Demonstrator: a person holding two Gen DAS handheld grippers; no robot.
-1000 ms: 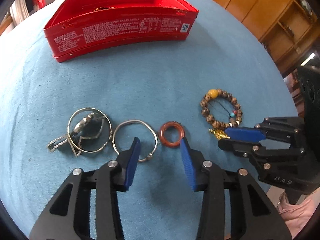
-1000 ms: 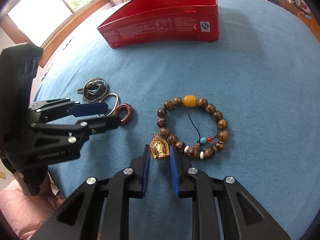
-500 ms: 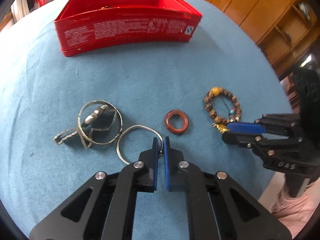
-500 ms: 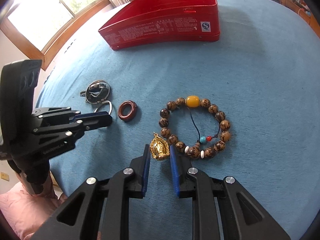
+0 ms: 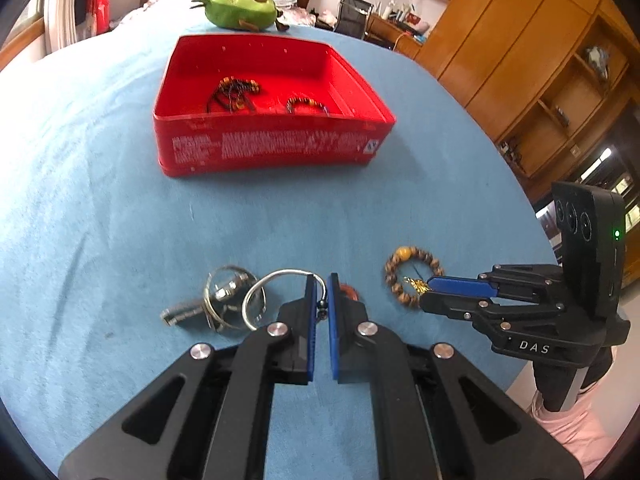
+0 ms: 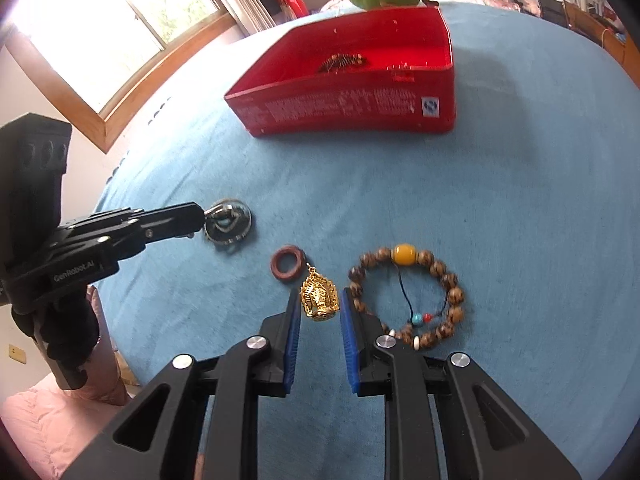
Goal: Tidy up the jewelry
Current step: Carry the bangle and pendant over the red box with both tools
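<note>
— What is the left gripper [image 5: 322, 278] doing?

— Its jaws are pinched almost together on the thin silver bangle [image 5: 280, 273], gripping it at the end with the small dark bead. The rest of the hoop sticks out to the left of the jaws, towards the wristwatch [image 5: 224, 300], which lies on the blue tablecloth [image 6: 480, 200] with another silver hoop around it.

— And the right gripper [image 6: 320, 296]?

— It is narrow too, with the gold pendant [image 6: 320, 300] clamped between its blue pads. A short bit of chain pokes from the top of the pendant towards the red-brown ring [image 6: 286, 277].

— Where is that ring?

— Flat on the cloth, just left of the pendant. In the left wrist view it is mostly hidden behind the left gripper's finger.

— The other pieces?

— The wooden bead bracelet [image 6: 404, 254] with its amber bead lies just right of the right gripper's tip, a thin dark cord inside its loop. Further back stands the open red tin [image 6: 340, 108], well apart from both grippers. Inside it are a dark beaded strand [image 5: 234, 88] and a smaller beaded bracelet [image 5: 306, 102].

— Anything past the tin?

— A green plush toy [image 5: 240, 8].
</note>
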